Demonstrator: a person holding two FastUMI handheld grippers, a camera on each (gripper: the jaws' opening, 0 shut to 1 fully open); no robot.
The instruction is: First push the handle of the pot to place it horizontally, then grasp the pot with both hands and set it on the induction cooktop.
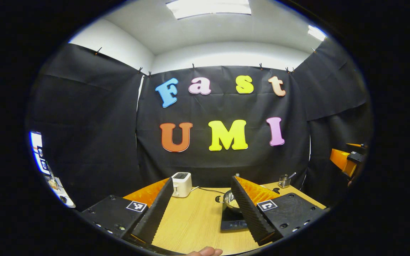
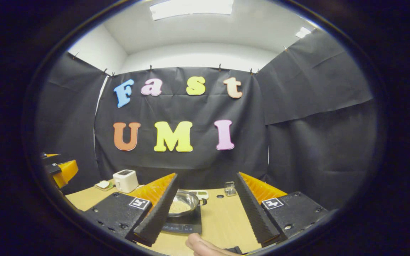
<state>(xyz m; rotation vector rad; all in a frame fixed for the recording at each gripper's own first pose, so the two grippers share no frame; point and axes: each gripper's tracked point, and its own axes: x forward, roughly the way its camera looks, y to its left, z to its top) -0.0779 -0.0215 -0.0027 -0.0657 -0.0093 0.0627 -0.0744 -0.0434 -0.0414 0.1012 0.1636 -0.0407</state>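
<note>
In the left gripper view, the left gripper [image 1: 205, 213] is held above the near edge of the wooden tabletop [image 1: 194, 220], its two fingers spread wide apart with nothing between them. Past the left finger a white toaster [image 1: 181, 184] stands toward the far edge of the tabletop, a dark cable running from it to the right. Further right, the pot [image 1: 230, 200] sits on the black induction cooktop [image 1: 232, 222], both partly hidden behind the right finger; the cooktop's control panel faces the near edge. A small metal holder [image 1: 284, 181] stands near the far right corner, and at the right rim of this view part of the right gripper [image 1: 347, 160] hangs in the air. A fingertip [image 1: 205, 252] shows at the bottom of the view. In the right gripper view, part of the left gripper [image 2: 61, 170] shows at the left rim, above the tabletop's left edge [image 2: 84, 199]. The toaster [image 2: 125, 180] stands near the far left corner with a small plate [image 2: 103, 185] just beside it. The right gripper [image 2: 206, 217] hovers over the near edge, its fingers likewise wide apart and empty. The pot [image 2: 182, 203] rests on the cooktop [image 2: 185, 224] just beyond the left finger, which covers its left side; its handle cannot be made out. A small wire rack [image 2: 230, 188] stands toward the far edge, right of the pot. A hand [image 2: 205, 246] shows at the bottom.
</note>
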